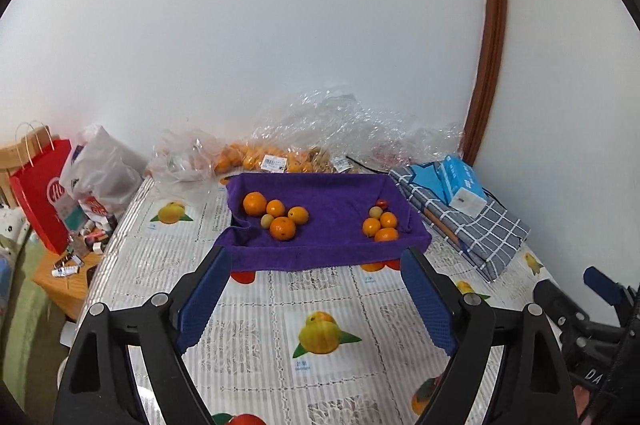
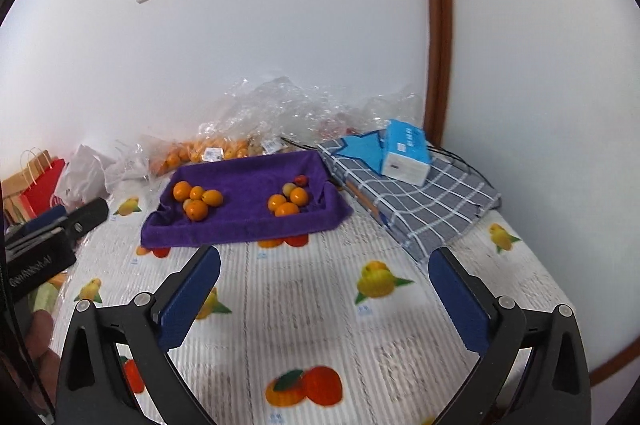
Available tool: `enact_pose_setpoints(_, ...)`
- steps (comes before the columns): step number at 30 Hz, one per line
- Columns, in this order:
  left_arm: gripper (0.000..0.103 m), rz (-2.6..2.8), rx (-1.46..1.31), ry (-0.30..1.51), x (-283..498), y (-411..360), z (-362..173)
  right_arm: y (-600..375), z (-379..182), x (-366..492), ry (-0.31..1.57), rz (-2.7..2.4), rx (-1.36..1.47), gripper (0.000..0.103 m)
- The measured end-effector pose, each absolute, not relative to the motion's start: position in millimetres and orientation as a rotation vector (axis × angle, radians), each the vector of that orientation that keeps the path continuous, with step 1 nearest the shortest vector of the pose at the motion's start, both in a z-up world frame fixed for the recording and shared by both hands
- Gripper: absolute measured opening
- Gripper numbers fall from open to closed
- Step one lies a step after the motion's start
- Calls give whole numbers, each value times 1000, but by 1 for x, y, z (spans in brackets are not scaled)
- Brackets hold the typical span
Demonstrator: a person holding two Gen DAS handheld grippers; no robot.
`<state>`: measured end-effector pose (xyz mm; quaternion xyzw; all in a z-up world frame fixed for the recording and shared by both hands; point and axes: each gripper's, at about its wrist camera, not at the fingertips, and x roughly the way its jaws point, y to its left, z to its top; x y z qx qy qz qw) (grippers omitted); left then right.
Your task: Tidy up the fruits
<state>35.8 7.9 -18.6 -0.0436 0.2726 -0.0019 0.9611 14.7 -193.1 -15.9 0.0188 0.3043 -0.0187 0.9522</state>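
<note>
A purple towel-lined tray (image 1: 332, 249) (image 2: 240, 229) sits on the table ahead. On its left lies a cluster of several oranges (image 1: 276, 213) (image 2: 198, 201) with one small pale fruit. On its right lies a second cluster of oranges (image 1: 380, 225) (image 2: 288, 203) with a pale fruit and a small red fruit (image 1: 383, 203) (image 2: 301, 179). My left gripper (image 1: 316, 257) is open and empty just short of the tray's front edge. My right gripper (image 2: 324, 257) is open and empty, also in front of the tray.
Clear plastic bags of oranges (image 1: 256, 157) (image 2: 200, 151) lie behind the tray by the wall. A folded checked cloth (image 1: 472, 225) (image 2: 420, 201) with a blue tissue box (image 1: 460, 185) (image 2: 404, 153) lies to the right. Paper and plastic bags (image 1: 40, 193) stand left. The table has a fruit-print cover (image 1: 320, 337).
</note>
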Motion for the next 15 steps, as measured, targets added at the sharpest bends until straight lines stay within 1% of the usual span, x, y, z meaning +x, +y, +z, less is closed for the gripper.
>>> enact_pose_setpoints(15,86,8,-61,542,26,-7,-14,-205,-8,-5,601,-67,57,102)
